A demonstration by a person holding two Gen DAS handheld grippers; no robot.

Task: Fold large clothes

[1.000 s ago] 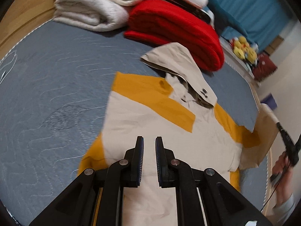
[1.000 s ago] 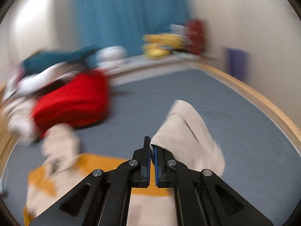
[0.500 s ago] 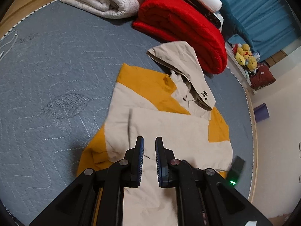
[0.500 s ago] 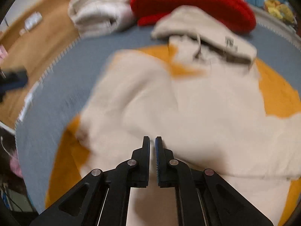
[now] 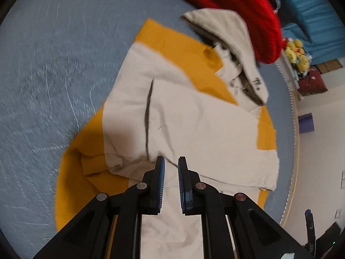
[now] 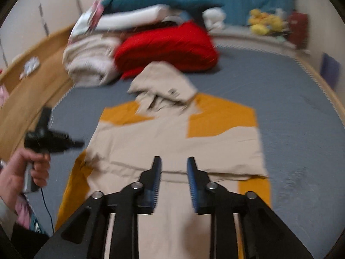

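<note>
A beige and orange hooded jacket [image 5: 194,118] lies flat on the grey-blue quilted bed [image 5: 54,64], hood [image 5: 226,28] toward the far end. A beige sleeve is folded across its chest. My left gripper [image 5: 171,170] hovers over the jacket's lower part, jaws a little apart and empty. In the right wrist view the jacket [image 6: 172,138] lies straight ahead with its hood [image 6: 163,79] pointing away. My right gripper [image 6: 174,168] is open and empty above the jacket's lower body. The left gripper [image 6: 51,140], held in a hand, shows at the left of that view.
A folded red blanket [image 6: 168,45] and a rolled white blanket [image 6: 90,62] lie beyond the hood, with more folded bedding behind. Yellow plush toys [image 6: 265,23] sit by a blue curtain. A wooden bed rim [image 6: 30,86] runs along the left.
The right gripper carried the beige sleeve across the jacket, laid it on the chest, opened and drew back. The left gripper moved closer over the jacket's lower part.
</note>
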